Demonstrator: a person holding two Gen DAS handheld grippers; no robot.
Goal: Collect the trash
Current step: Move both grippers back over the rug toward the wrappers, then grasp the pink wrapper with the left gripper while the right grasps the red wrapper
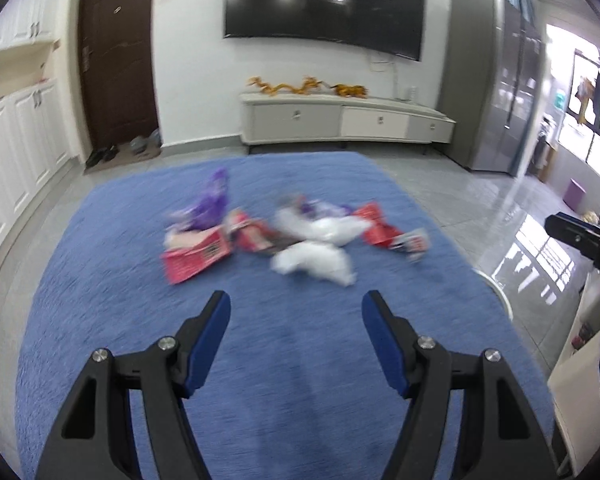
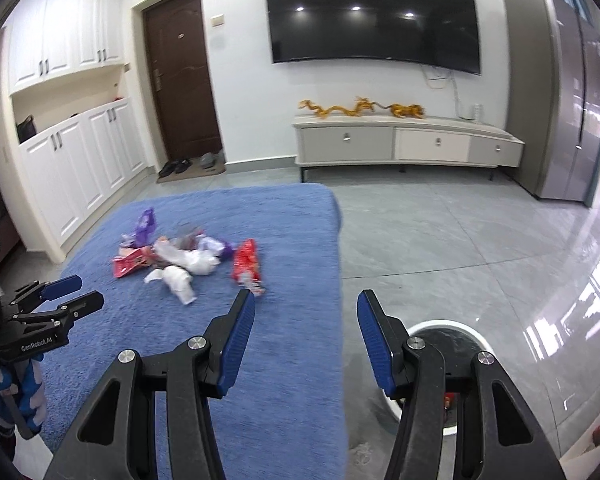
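Blue carpet (image 1: 100, 280) is spread over a grey tiled floor (image 2: 460, 240) in a living room, with a wall-mounted television (image 1: 324, 4) and a low cabinet (image 1: 340, 120) behind.

The left claw (image 1: 296, 308) is held above the carpet with its blue-padded jaws spread wide and nothing between them. Straight ahead of it, a little beyond the fingertips, the trash pile (image 1: 296, 236) is found: a crumpled white wad (image 1: 316, 266) lies nearest, a red wrapper (image 1: 194, 258) ahead to the left, a purple wrapper (image 1: 212, 202) farther off. The view is blurred, so finer detail cannot be told.

The right claw (image 2: 306, 304) is likewise held wide open and empty, above the carpet's right edge. From it the pile lies ahead and to the left; a red packet (image 2: 247, 266) is closest, its long axis running roughly away from the claw, its near end just ahead of the left fingertip. A white-rimmed bin (image 2: 452, 326) sits on the floor below the right finger.

The white wad is judged squarely in line with the left claw, the red packet nearer the right.
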